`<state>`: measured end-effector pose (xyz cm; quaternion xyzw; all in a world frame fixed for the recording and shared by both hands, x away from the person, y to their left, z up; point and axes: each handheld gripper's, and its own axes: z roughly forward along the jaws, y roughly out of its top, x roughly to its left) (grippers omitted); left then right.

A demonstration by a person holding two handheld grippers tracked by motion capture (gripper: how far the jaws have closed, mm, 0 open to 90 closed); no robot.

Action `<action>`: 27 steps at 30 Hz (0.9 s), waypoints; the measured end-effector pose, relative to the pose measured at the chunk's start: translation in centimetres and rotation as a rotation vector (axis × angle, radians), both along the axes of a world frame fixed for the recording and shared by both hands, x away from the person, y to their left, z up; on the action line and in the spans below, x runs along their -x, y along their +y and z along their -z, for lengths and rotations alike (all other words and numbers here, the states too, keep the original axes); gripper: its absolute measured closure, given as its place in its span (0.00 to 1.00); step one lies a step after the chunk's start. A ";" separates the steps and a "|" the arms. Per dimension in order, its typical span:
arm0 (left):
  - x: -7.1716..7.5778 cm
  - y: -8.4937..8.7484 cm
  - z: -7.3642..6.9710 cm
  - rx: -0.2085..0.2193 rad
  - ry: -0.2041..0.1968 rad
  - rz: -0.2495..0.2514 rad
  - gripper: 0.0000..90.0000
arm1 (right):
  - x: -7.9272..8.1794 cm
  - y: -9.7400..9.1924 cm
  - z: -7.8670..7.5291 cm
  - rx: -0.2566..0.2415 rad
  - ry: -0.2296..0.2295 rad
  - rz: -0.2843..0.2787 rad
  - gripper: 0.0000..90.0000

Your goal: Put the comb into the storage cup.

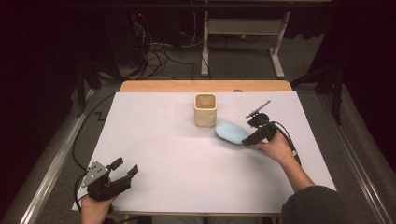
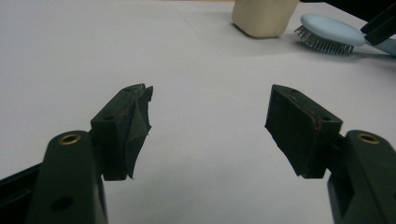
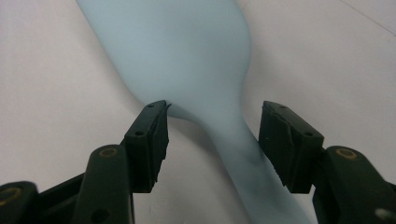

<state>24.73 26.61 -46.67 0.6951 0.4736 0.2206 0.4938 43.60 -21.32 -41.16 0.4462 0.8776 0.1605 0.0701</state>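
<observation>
Hairbrush (image 1: 231,132): pale blue, bristles down, right of centre, just beside the cream cup (image 1: 205,110).
Right gripper (image 3: 212,140): jaws apart, straddling the handle neck, seemingly not pressing.
Left gripper (image 2: 210,130): open, empty, near-left.
Advice: centre the handle, then close squarely.

no words, labels, brand marks or numbers can be read anywhere in these views.
</observation>
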 end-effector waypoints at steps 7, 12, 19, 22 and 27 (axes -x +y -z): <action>-0.1 0.0 0.0 0.000 0.000 -0.003 0.35 | 0.0 -0.2 0.1 -0.001 0.008 -0.007 0.47; -0.1 -0.1 0.0 -0.004 0.000 0.001 0.35 | 0.0 -0.1 0.2 0.000 0.020 -0.005 0.46; -0.1 -0.1 0.0 -0.004 0.000 0.005 0.35 | 0.2 0.4 0.6 0.054 0.009 -0.036 0.45; -0.1 -0.1 0.0 -0.004 0.001 0.005 0.35 | 0.2 0.7 0.9 0.075 0.008 -0.037 0.47; -0.1 -0.1 0.0 -0.005 0.002 0.004 0.35 | 0.1 0.7 1.0 0.077 0.018 -0.034 0.49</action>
